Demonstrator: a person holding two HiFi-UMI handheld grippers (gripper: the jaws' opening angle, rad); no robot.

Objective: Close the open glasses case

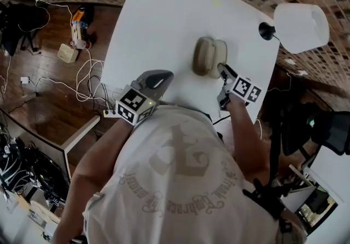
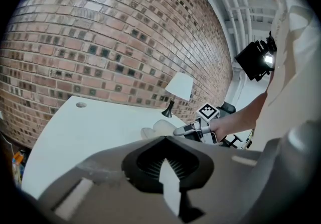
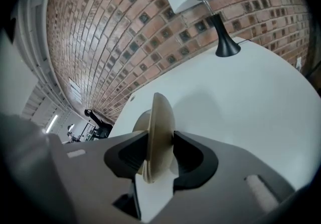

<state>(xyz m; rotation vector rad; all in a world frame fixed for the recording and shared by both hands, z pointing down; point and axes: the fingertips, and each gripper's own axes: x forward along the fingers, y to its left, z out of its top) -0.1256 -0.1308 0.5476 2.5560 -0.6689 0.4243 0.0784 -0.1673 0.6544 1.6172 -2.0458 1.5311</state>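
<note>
Found the glasses case (image 1: pixel 209 57) open on the white surface (image 1: pixel 158 24), right of the middle and nearer the near edge than the far one, apart from the lamp (image 1: pixel 301 27) by the far right corner. Noted two beige shells side by side, joined along a hinge. Saw the right gripper (image 1: pixel 223 70) at the case's near right side, fingers (image 3: pixel 193 155) clamped on one shell, seen upright and edge-on between the pads in the right gripper view. Saw the left gripper (image 1: pixel 162 77) at the near edge, apart from the case, fingers (image 2: pixel 145 162) together and empty.

Judged the case light and stiff: a hard clamshell, unlikely to bend or crush under the pads. Judged the outside smooth and rounded, so probably slippery and prone to squirting out of a pinch set too far onto the curve. Expected little weight to anchor it, hence a likely slide across the bare surface under a sideways push. Suspected a sprung hinge, with a snap near the end. Rated the free rim of the lid, opposite the hinge, as the best hold: thinnest there, with the longest lever. Considered the other shell worth steadying with the left gripper, braced against its outer side, to stop the whole case from skating. Thought a moderate pinch enough.
</note>
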